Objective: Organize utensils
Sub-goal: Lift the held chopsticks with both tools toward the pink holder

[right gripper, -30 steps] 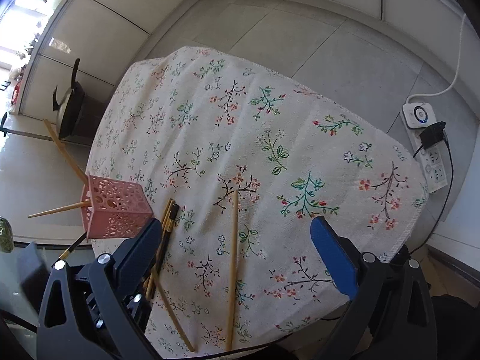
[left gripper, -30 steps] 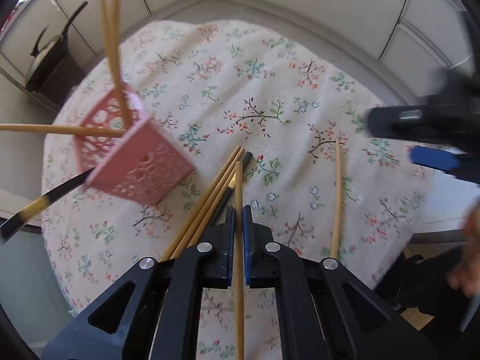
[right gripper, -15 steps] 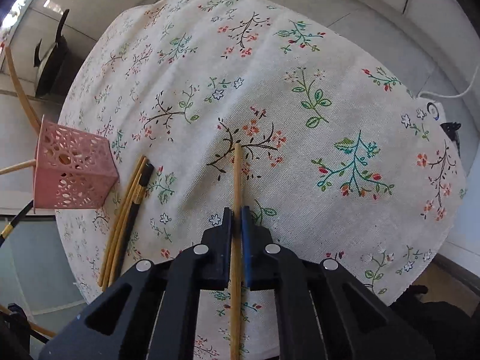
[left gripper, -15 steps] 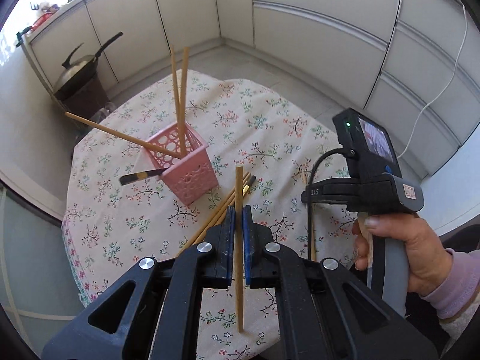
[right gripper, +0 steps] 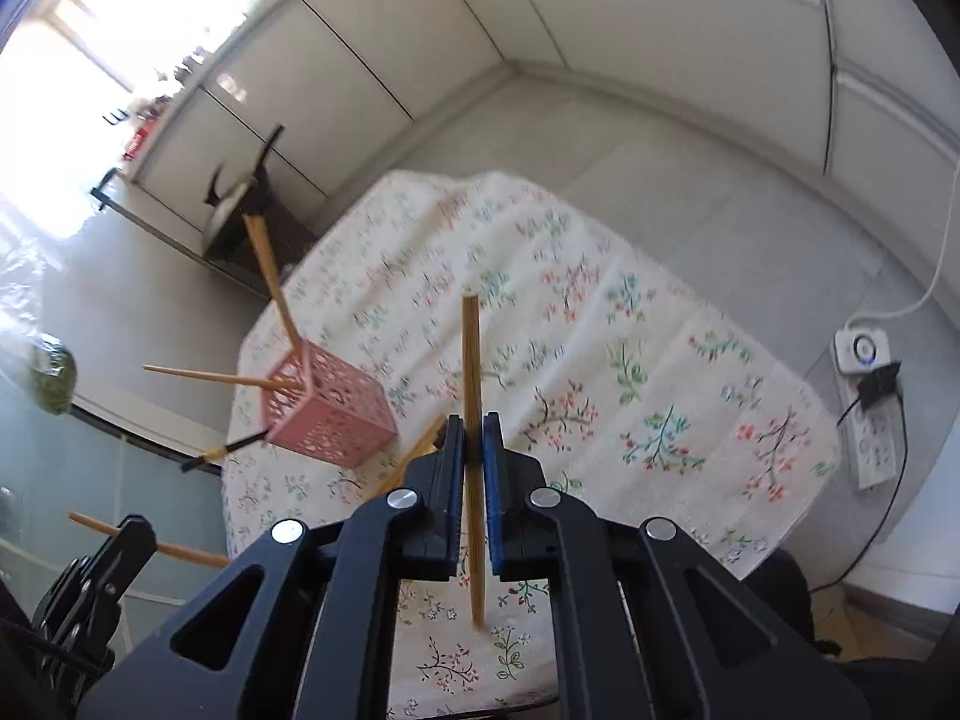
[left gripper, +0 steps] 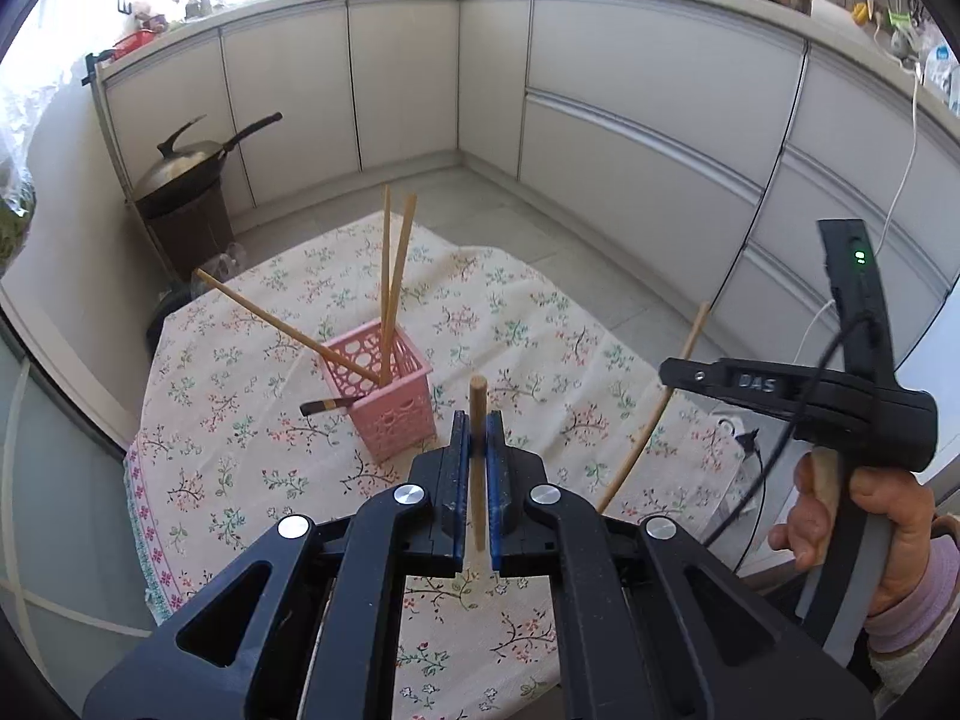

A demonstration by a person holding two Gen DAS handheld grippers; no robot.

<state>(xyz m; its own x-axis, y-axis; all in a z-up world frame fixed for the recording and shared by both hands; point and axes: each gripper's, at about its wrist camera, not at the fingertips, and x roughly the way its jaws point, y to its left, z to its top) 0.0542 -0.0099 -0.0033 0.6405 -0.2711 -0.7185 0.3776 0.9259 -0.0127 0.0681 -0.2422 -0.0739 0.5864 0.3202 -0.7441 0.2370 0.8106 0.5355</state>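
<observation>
My left gripper [left gripper: 478, 418] is shut on a light wooden chopstick [left gripper: 478, 480], held in the air above the flowered tablecloth [left gripper: 540, 324]. My right gripper [right gripper: 474, 426] is shut on a second wooden chopstick [right gripper: 471, 360], which is also off the table. From the left wrist this gripper [left gripper: 669, 371] shows at the right, with its chopstick [left gripper: 654, 420] slanting down. A pink lattice basket [left gripper: 390, 402] stands on the cloth with three chopsticks [left gripper: 393, 276] leaning in it. A dark-tipped one [left gripper: 327, 405] pokes through its side. More loose chopsticks [right gripper: 414, 456] lie beside the basket.
A lidded wok [left gripper: 180, 174] sits on a dark stand past the table's far left corner. White cabinets [left gripper: 630, 120] run around the room. A power strip [right gripper: 870, 420] with cables lies on the floor right of the table. A person's hand [left gripper: 864, 516] grips the right handle.
The right gripper went from open to shut on the chopstick lying on the cloth. Both grippers then rose and tilted up, each carrying its chopstick, so the table looks farther off.
</observation>
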